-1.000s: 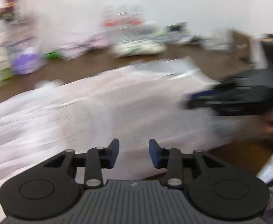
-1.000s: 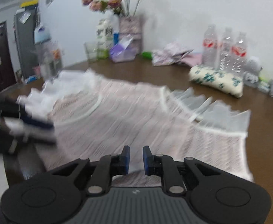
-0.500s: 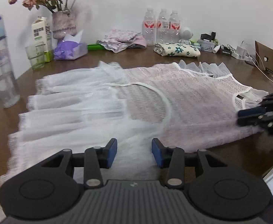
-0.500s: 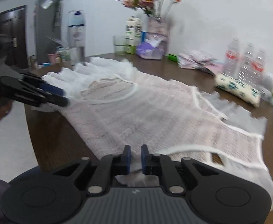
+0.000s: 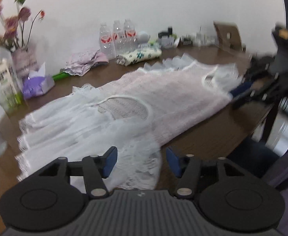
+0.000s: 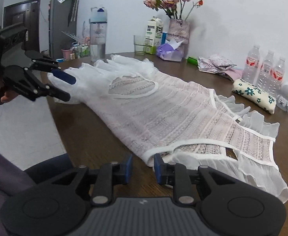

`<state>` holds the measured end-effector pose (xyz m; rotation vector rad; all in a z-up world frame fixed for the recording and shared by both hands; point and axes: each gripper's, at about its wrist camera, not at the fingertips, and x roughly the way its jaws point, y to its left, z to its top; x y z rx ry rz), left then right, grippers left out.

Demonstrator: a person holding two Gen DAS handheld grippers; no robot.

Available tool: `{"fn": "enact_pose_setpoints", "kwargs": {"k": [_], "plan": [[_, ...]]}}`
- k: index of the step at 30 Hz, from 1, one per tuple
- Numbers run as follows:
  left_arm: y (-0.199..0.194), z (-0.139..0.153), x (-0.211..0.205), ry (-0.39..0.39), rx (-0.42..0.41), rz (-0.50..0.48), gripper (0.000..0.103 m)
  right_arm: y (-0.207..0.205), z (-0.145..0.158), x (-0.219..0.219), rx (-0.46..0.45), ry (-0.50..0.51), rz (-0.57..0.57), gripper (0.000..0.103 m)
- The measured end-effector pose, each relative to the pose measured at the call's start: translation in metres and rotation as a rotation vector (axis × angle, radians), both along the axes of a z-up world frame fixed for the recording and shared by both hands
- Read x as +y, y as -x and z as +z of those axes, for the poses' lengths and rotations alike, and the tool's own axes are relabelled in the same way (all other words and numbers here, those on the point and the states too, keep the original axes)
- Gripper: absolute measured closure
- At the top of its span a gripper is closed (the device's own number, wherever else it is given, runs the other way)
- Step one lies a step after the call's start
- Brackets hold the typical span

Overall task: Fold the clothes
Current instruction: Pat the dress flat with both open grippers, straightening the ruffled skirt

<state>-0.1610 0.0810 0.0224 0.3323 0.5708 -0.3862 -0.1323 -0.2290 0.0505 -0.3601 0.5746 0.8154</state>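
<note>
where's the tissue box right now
In the right wrist view, the purple tissue box sits at the table's far edge, before the flower vase, beside the milk carton.

Your dress (image 6: 163, 106) is pale pink lace with white ruffles, on a dark brown wood-grain surface (image 6: 96, 133). Your rolled cloth (image 6: 254, 96) is cream with teal flowers.

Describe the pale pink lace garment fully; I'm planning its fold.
The pale pink lace garment lies flat, spread lengthwise along the brown wooden table. Knit-like striped body, white band trim, sheer white ruffled edges, oval neckline. Both the left gripper and right gripper are open at opposite ends; neither clamps it.
</note>
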Motion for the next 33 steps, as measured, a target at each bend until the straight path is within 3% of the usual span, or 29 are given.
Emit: {"fn": "enact_pose_setpoints", "kwargs": {"k": [1, 2, 4, 6, 10, 14, 17, 19, 21, 23, 25, 27, 28, 30, 32, 33], "plan": [[-0.005, -0.003, 0.001, -0.009, 0.020, -0.003, 0.067, -0.002, -0.001, 0.000, -0.002, -0.006, -0.007, 0.086], [-0.009, -0.004, 0.005, 0.006, 0.041, -0.006, 0.073, -0.004, -0.002, 0.000, 0.004, -0.017, -0.014, 0.096], [-0.016, -0.004, 0.011, 0.020, 0.073, -0.021, 0.097, -0.009, -0.001, -0.001, 0.024, -0.041, -0.010, 0.101], [-0.018, -0.001, 0.016, 0.000, 0.078, -0.054, 0.100, -0.013, 0.006, -0.004, 0.031, -0.071, 0.003, 0.102], [-0.049, 0.037, 0.029, 0.021, 0.049, -0.097, 0.100, -0.057, 0.038, -0.009, 0.019, -0.155, -0.029, 0.102], [-0.129, 0.045, 0.023, -0.134, 0.038, 0.021, 0.085, -0.079, 0.052, -0.008, -0.020, -0.148, -0.054, 0.093], [-0.131, 0.064, 0.024, -0.149, -0.021, 0.144, 0.082, -0.085, 0.058, -0.009, -0.046, -0.137, -0.064, 0.091], [-0.104, 0.079, 0.027, -0.016, -0.043, 0.130, 0.062, -0.089, 0.063, -0.009, -0.063, -0.130, -0.071, 0.088], [-0.090, 0.074, 0.012, 0.074, -0.020, 0.091, 0.062, -0.094, 0.066, -0.009, -0.073, -0.125, -0.073, 0.089], [-0.098, 0.051, -0.002, 0.049, 0.027, 0.108, 0.065, -0.097, 0.045, 0.007, -0.012, -0.108, -0.037, 0.093], [-0.111, 0.026, -0.002, 0.036, 0.080, 0.159, 0.078, -0.104, 0.022, 0.020, 0.016, -0.056, -0.045, 0.093], [-0.124, 0.001, -0.003, 0.024, 0.133, 0.210, 0.076, -0.114, 0.009, 0.010, 0.035, -0.024, -0.148, 0.098], [-0.121, -0.001, 0.009, 0.077, 0.133, 0.221, 0.069, -0.116, 0.007, 0.001, 0.042, -0.031, -0.189, 0.096], [-0.113, 0.002, 0.035, 0.161, 0.170, 0.273, 0.064, -0.109, 0.017, -0.018, 0.030, -0.079, -0.259, 0.088], [-0.101, 0.012, 0.054, 0.231, 0.138, 0.343, 0.064, -0.096, 0.028, -0.024, -0.032, -0.109, -0.260, 0.083], [-0.095, 0.018, 0.060, 0.264, 0.117, 0.354, 0.061, -0.089, 0.031, -0.024, -0.039, -0.133, -0.198, 0.071]]}}
